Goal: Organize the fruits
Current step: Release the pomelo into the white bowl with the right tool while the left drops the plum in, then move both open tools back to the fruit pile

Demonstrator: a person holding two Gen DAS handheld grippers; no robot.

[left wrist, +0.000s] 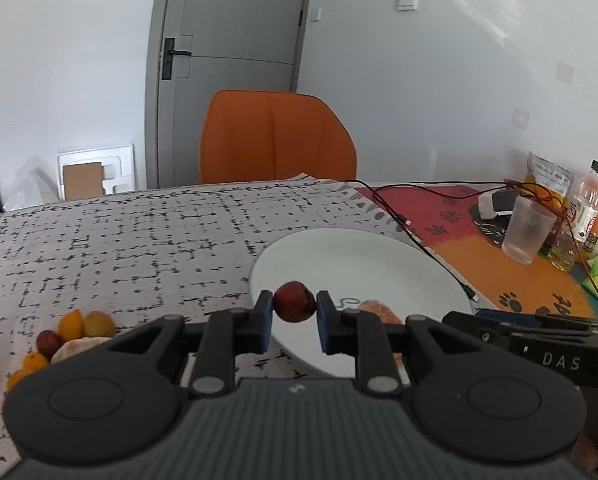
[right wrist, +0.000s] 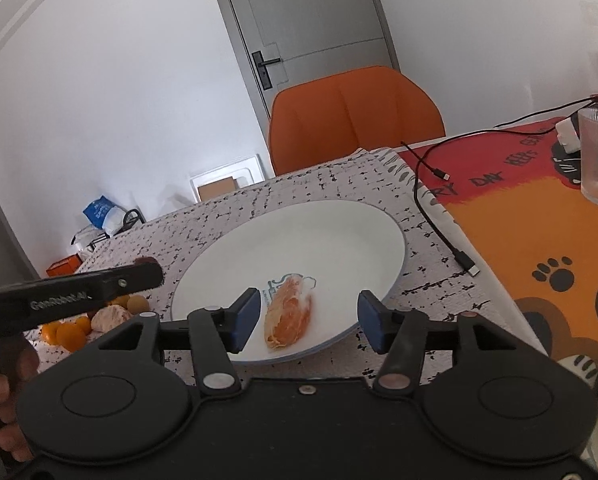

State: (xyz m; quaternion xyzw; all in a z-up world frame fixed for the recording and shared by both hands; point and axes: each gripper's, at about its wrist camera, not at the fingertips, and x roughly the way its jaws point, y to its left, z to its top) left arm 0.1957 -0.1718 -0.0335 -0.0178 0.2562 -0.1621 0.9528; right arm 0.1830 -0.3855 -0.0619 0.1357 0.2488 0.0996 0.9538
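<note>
Held a small dark red fruit [left wrist: 294, 301] in the left gripper [left wrist: 294, 312], pinched tight between the two blue pads. Hung it just over the near left rim of the white plate [left wrist: 359, 256], not yet over the middle. Probably needed only a short push ahead and to the right to reach the bare part of the plate.

Kept the right gripper [right wrist: 309, 320] wide apart and holding nothing. Left a peeled orange piece [right wrist: 289, 312] lying on the plate, in the gap between the right pads but touching neither. Lay long and thin, with its long side running from near to far and leaning a little to the right. Sat right in front of the right gripper, so a lot closer to that one than to the left one.

Left the pile of fruit [left wrist: 75, 332] on the table [left wrist: 119, 240], off to the left of the plate and nearer the left hand.

Showed the grip on the red fruit clearly only in the left view. Showed just the side of the left gripper and a tiny dark red bit at its tip in the right view. Showed the whole orange piece only in the right view. Hid most of it behind a pad in the left view.
</note>
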